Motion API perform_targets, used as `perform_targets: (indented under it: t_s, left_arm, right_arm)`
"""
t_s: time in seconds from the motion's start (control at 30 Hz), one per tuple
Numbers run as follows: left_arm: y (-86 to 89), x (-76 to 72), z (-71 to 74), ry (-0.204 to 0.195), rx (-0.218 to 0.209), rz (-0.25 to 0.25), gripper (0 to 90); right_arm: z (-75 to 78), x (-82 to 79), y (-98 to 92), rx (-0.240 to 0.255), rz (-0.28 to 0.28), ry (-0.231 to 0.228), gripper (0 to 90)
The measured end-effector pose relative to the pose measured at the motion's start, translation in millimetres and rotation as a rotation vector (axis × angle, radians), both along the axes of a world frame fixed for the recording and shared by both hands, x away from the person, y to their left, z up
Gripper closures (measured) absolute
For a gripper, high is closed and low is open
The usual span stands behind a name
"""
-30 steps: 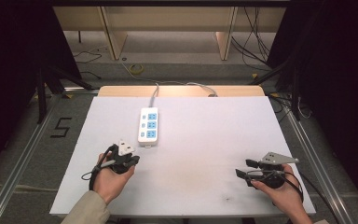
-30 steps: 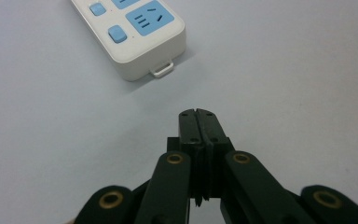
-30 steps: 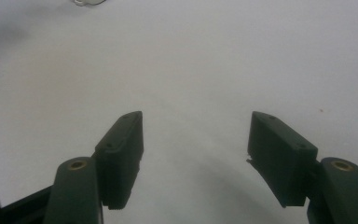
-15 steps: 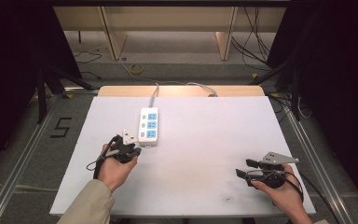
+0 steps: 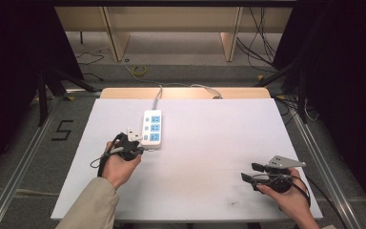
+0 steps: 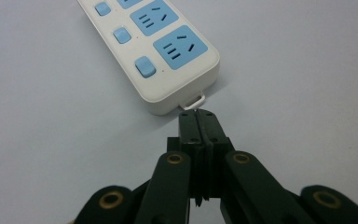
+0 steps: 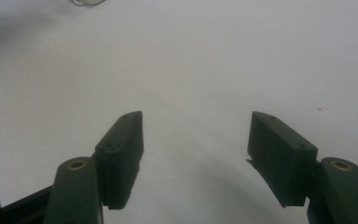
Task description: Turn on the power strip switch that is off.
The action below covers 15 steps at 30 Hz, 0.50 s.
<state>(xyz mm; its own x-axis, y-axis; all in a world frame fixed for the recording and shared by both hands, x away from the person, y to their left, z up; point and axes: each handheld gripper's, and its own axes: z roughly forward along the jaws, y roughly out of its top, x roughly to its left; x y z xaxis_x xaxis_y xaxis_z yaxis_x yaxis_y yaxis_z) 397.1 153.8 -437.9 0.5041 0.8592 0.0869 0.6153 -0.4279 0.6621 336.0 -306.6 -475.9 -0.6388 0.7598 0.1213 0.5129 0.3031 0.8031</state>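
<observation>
White bench (image 5: pixel 209 143): power strip (image 5: pixel 152 128) left of centre, cord toward the far edge. Left gripper (image 6: pixel 198 122) has moved forward to the strip's near end, fingers pressed together, nothing held, probably about to nudge it. Right gripper (image 5: pixel 253 172) parked near right, fingers wide apart, empty.
</observation>
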Motion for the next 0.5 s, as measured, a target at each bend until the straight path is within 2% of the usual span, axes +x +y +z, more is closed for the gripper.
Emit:
perform_targets:
  t_s: [0.5]
  left_arm:
    - [-0.1,11.3,4.0,0.004,0.017,0.008,89.8]
  right_arm:
    - [-0.6,-0.3,0.1,0.001,0.003,0.002,36.8]
